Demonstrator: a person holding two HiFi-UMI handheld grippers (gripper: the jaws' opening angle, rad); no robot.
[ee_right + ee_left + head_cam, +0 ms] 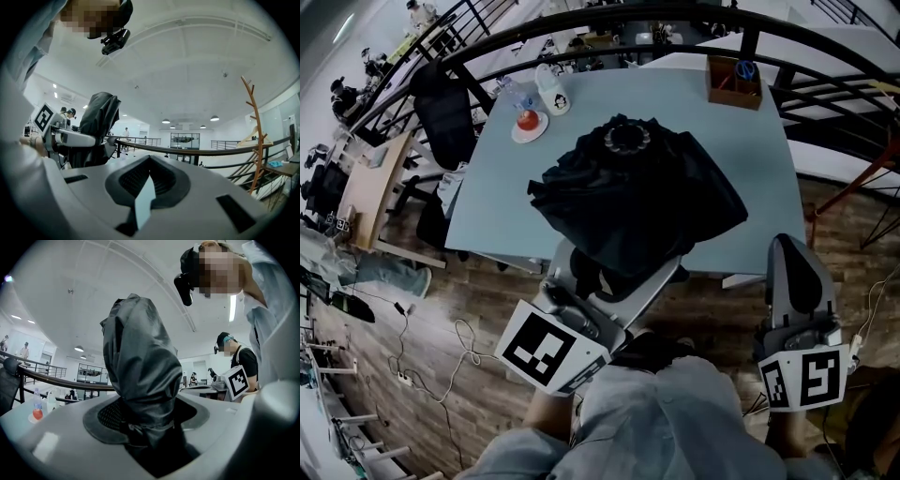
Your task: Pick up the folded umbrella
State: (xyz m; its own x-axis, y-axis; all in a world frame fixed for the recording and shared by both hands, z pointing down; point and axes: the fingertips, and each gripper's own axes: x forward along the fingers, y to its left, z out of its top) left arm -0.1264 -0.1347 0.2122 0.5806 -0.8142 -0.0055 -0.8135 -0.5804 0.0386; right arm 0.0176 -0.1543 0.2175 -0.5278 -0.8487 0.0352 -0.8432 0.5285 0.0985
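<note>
The folded black umbrella [633,202] stands upright above the near edge of the light blue table [750,150], its ring of rib tips pointing up at the head camera. My left gripper [609,277] is shut on its lower end. In the left gripper view the crumpled black fabric [140,371] rises straight out from between the jaws [150,437]. My right gripper [797,272] hangs to the right of the table corner, shut and holding nothing. The right gripper view shows its jaws [145,197] together, with the umbrella [96,126] off to the left.
At the table's far side are a brown box [733,82] holding scissors, a white plate [529,125] with a red object and a white cup [552,90]. A black curved railing [581,23] runs behind. A black chair [445,112] stands left. Wooden floor lies below.
</note>
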